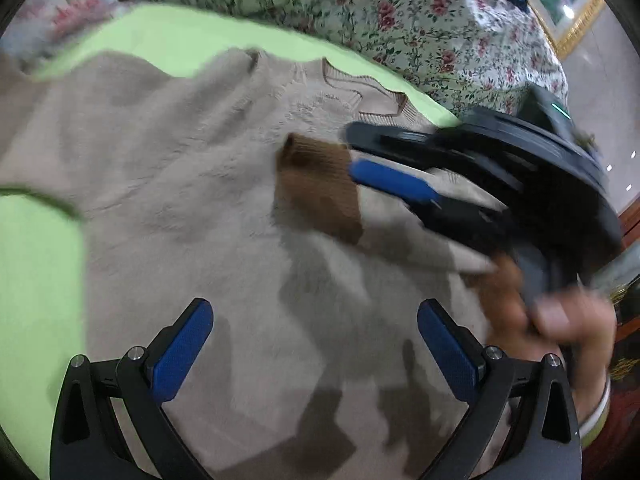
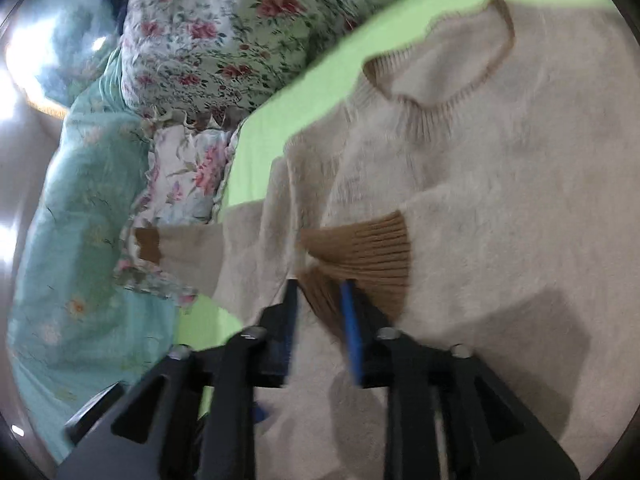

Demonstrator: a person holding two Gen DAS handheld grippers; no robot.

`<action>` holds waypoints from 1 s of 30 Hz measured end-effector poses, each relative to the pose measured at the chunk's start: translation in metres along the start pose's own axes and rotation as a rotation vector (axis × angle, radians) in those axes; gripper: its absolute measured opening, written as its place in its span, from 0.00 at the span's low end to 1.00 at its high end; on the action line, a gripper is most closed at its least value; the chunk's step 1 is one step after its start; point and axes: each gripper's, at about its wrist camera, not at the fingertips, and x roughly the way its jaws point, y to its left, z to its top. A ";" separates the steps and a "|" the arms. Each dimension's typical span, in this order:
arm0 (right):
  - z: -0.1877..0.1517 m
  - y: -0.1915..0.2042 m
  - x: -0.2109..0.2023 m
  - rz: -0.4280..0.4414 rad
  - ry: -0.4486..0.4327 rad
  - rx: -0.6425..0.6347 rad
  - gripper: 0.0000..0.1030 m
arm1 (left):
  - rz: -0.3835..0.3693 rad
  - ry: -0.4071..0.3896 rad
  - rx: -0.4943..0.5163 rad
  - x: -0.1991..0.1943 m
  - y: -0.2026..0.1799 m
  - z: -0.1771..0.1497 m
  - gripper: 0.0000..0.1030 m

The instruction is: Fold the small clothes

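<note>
My left gripper (image 1: 314,350) hovers with jaws wide and empty over the beige sweater (image 1: 180,152), which lies flat on the green sheet (image 1: 40,280). My right gripper (image 2: 320,304) has its jaws narrowly parted around the folded-in sleeve's brown cuff (image 2: 360,248) (blur hides any contact), near the floral quilt (image 2: 224,32).

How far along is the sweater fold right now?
Done: one sleeve's brown cuff lies folded across the beige sweater. In hand: the right hand-held gripper has parted jaws around that cuff; the left hand-held gripper hovers open. Left: the other sleeve is outstretched, the body unfolded.
</note>
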 end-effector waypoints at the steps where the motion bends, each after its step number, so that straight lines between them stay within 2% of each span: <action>1: -0.003 0.000 -0.011 0.004 -0.021 -0.009 0.38 | -0.028 0.018 -0.024 0.012 0.002 0.010 0.99; 3: -0.008 -0.001 -0.041 -0.025 -0.080 -0.029 0.41 | -0.055 0.027 -0.042 0.028 0.003 0.023 0.99; 5: -0.014 -0.002 -0.070 -0.034 -0.132 -0.032 0.42 | -0.061 -0.002 -0.033 0.039 -0.003 0.037 0.99; 7: -0.024 -0.006 -0.099 -0.056 -0.180 -0.026 0.45 | -0.069 -0.022 -0.021 0.052 -0.009 0.051 0.93; 8: -0.029 -0.008 -0.111 -0.066 -0.202 -0.025 0.48 | -0.077 -0.026 -0.017 0.056 -0.012 0.056 0.77; 9: -0.035 -0.010 -0.123 -0.079 -0.223 -0.022 0.49 | -0.085 -0.022 -0.011 0.062 -0.016 0.061 0.54; 10: -0.041 -0.013 -0.135 -0.095 -0.244 -0.015 0.51 | -0.096 -0.011 -0.005 0.070 -0.020 0.066 0.40; 11: -0.047 -0.017 -0.145 -0.104 -0.261 -0.007 0.51 | -0.106 -0.002 0.002 0.074 -0.024 0.069 0.09; 13: -0.054 -0.023 -0.160 -0.113 -0.291 0.005 0.51 | -0.100 -0.030 0.039 0.069 -0.035 0.068 0.06; 16: -0.061 -0.031 -0.182 -0.138 -0.322 0.020 0.51 | -0.027 -0.134 0.110 0.031 -0.044 0.062 0.06; 18: -0.063 -0.039 -0.199 -0.164 -0.344 0.028 0.51 | -0.009 -0.202 0.092 0.006 -0.028 0.059 0.06; 19: -0.063 -0.043 -0.206 -0.192 -0.353 0.025 0.51 | 0.032 -0.228 0.067 -0.003 -0.014 0.059 0.06; 21: -0.061 -0.053 -0.219 -0.249 -0.374 0.022 0.53 | 0.086 -0.220 0.022 -0.003 0.010 0.059 0.06; 23: -0.055 -0.064 -0.226 -0.288 -0.380 0.044 0.54 | 0.080 -0.190 -0.040 0.000 0.032 0.058 0.06; 27: -0.027 -0.089 -0.229 -0.383 -0.368 0.064 0.58 | 0.093 -0.199 -0.072 0.002 0.043 0.050 0.06; 30: 0.001 -0.103 -0.219 -0.416 -0.332 0.061 0.60 | 0.103 -0.190 -0.081 0.005 0.047 0.045 0.06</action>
